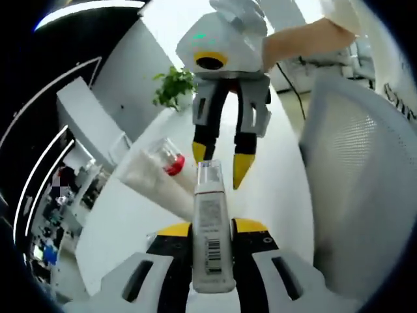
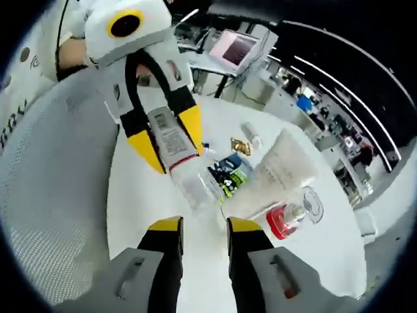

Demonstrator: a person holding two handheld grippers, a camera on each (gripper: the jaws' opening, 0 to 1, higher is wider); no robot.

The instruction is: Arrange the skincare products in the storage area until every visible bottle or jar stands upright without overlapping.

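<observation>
Left tongs (image 1: 212, 229) clamp white bottle (image 1: 212, 241) — barcode label.

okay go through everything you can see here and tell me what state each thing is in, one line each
left gripper: shut on the white tube, holding it above the table.
white tube: gripped, clear cap pointing away.
right gripper: open, nothing between its jaws.
large white tube: lying on its side.
clear bottle with red cap: lying on its side.
</observation>
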